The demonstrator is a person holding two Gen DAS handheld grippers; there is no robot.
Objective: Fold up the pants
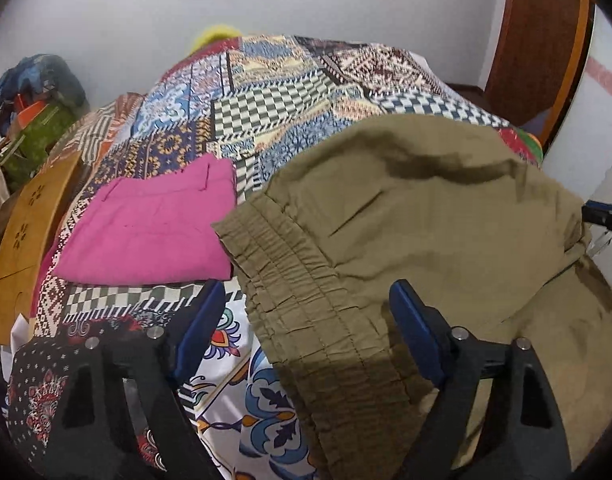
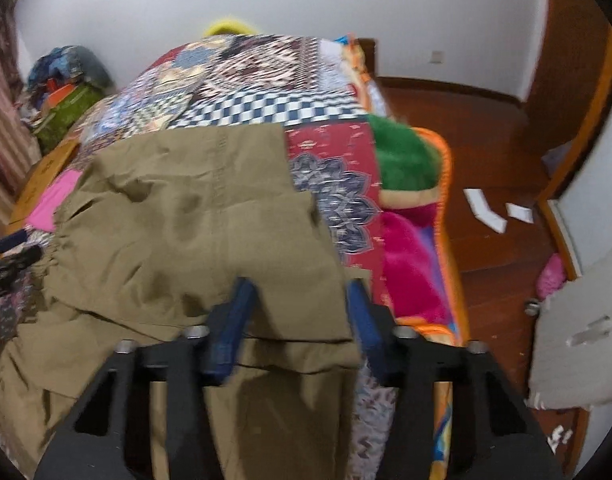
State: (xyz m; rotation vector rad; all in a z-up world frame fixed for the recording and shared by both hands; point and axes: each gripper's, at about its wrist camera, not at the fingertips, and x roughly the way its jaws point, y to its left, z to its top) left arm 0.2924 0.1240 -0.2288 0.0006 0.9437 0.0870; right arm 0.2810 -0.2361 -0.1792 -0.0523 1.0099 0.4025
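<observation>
Olive pants (image 1: 426,220) lie on the patchwork bedspread (image 1: 265,108), elastic waistband towards the left, upper layer folded over. My left gripper (image 1: 306,300) hovers open over the waistband: one blue finger is above the bedspread, the other above the fabric. In the right wrist view the pants (image 2: 193,220) fill the near bed. My right gripper (image 2: 299,292) straddles the right corner of the folded layer, which lies flat between the jaws. Its pads do not visibly pinch the cloth. The left gripper (image 2: 9,256) shows at the left edge there.
A folded pink garment (image 1: 153,232) lies left of the pants. A wooden board (image 1: 25,220) borders the bed's left side, with bags (image 1: 37,92) behind it. On the right hang a green and pink blanket (image 2: 410,160), then wooden floor with white papers (image 2: 486,208).
</observation>
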